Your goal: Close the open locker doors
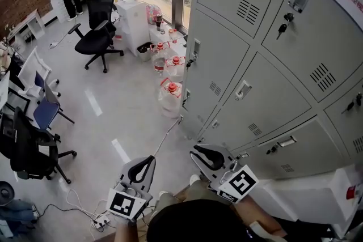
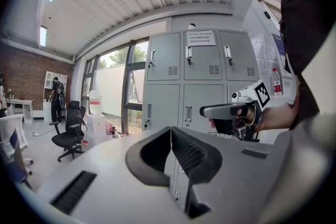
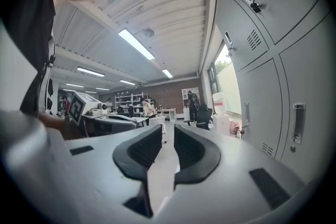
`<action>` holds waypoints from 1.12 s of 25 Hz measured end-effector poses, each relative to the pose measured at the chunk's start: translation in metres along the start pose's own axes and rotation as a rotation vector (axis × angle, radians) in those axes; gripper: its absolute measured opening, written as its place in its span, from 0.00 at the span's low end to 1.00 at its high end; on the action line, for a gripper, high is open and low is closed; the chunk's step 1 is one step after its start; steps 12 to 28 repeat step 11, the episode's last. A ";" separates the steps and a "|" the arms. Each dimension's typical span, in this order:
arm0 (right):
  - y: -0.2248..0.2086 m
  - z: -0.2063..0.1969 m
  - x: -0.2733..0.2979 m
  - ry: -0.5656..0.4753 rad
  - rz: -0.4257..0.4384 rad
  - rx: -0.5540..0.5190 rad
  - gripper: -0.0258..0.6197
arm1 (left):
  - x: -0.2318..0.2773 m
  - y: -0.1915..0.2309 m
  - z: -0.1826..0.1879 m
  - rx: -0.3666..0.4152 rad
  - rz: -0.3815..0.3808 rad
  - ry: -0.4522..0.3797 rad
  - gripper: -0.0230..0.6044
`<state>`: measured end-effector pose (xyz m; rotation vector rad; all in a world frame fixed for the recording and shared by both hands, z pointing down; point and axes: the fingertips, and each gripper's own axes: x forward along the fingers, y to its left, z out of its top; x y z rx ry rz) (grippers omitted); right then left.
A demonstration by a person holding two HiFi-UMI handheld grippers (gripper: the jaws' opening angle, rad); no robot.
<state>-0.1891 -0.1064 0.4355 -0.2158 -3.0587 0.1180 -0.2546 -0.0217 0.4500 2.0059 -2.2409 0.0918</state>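
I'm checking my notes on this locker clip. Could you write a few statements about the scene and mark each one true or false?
The left gripper has its jaws together. True.
The right gripper holds a key. False: its jaws stand slightly apart with nothing between them.
Water bottles stand on the floor beside the lockers. True.
The black chair lies tipped over. False: it stands upright.
A locker door hangs wide open. False: all lockers in view look shut.

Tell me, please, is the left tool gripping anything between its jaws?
No, the left tool has its jaws closed against each other, with nothing between them.
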 end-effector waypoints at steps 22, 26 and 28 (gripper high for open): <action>-0.017 0.000 0.005 0.015 0.020 0.007 0.14 | 0.023 0.001 0.002 -0.003 -0.006 -0.003 0.05; -0.017 0.000 0.005 0.015 0.020 0.007 0.14 | 0.023 0.001 0.002 -0.003 -0.006 -0.003 0.05; -0.017 0.000 0.005 0.015 0.020 0.007 0.14 | 0.023 0.001 0.002 -0.003 -0.006 -0.003 0.05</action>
